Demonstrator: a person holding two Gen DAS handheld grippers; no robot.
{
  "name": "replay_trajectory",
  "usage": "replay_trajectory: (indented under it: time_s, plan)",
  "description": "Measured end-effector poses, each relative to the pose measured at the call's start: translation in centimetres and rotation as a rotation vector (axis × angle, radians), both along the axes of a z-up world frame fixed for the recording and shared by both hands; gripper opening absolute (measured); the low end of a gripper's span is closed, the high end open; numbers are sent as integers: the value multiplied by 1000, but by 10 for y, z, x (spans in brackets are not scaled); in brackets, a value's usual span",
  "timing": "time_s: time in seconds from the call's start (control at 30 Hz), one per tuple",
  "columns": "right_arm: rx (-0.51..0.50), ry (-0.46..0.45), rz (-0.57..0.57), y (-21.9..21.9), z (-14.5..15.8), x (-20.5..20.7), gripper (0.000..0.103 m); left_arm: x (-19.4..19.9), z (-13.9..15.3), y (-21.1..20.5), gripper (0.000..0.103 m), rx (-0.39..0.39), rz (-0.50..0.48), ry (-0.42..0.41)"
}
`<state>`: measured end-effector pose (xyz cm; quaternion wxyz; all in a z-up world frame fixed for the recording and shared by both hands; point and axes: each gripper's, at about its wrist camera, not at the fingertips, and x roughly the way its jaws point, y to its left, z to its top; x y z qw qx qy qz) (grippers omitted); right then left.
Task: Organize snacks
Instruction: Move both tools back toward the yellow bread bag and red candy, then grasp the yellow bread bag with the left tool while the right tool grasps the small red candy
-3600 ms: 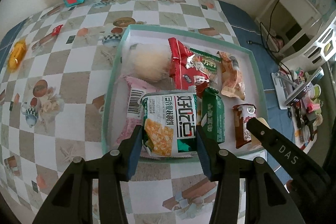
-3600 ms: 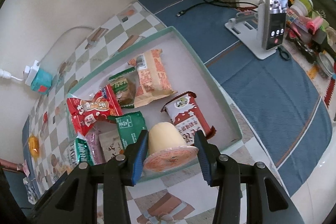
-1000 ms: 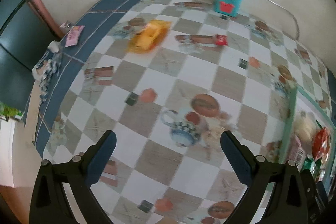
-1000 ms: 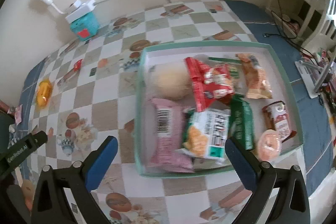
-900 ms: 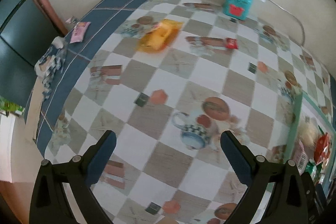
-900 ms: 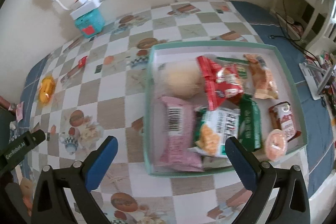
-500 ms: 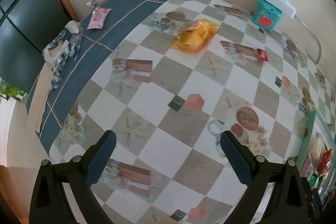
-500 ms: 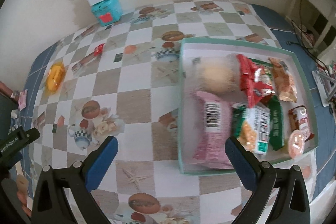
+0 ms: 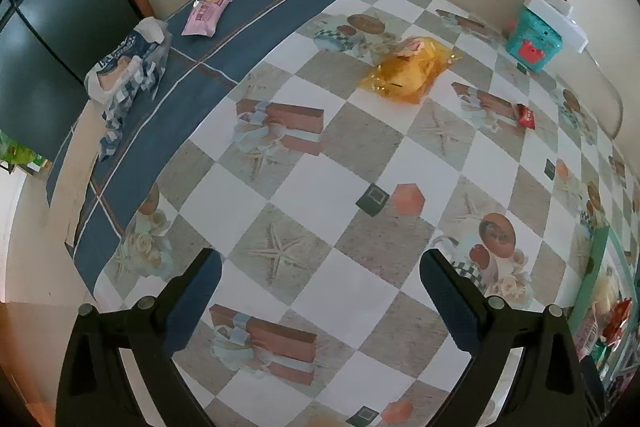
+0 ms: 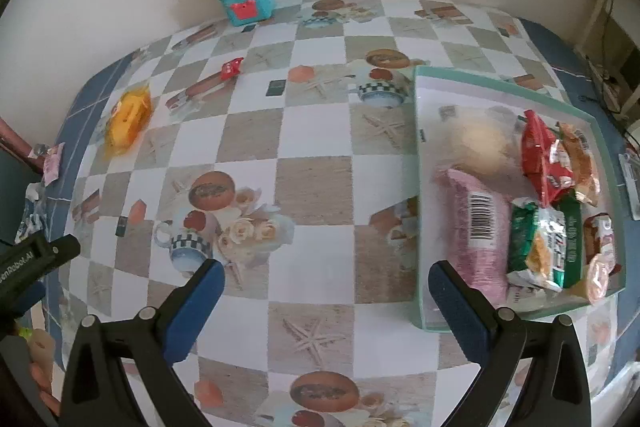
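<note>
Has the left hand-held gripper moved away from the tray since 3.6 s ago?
Yes. The left hand-held gripper swung left; the tray now sits at the view's right edge.

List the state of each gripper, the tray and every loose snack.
left gripper: open, empty
right gripper: open, empty
tray: holding several snack packs
yellow snack bag: lying on the checked cloth, outside the tray
small red packet: lying on the cloth
pink packet: lying on the blue cloth, far corner
</note>
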<state>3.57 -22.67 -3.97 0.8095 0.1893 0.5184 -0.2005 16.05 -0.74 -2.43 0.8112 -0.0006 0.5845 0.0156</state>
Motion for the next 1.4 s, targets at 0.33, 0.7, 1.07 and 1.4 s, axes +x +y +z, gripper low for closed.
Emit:
replay_trajectory:
  time_s: [0.33, 0.7, 1.07, 1.4]
  plan:
    - [10, 9, 18, 5, -8, 20, 103, 12, -10, 0, 99, 36, -41, 7]
    - [-11, 28, 47, 3, -19, 58, 103, 57, -19, -17, 99, 5, -126, -14]
    - [50, -28, 106, -8, -18, 136, 103, 126, -12, -31, 99, -4, -288, -96]
    - [62, -29, 132, -27, -20, 209, 103, 160, -30, -61, 99, -20, -362, -78]
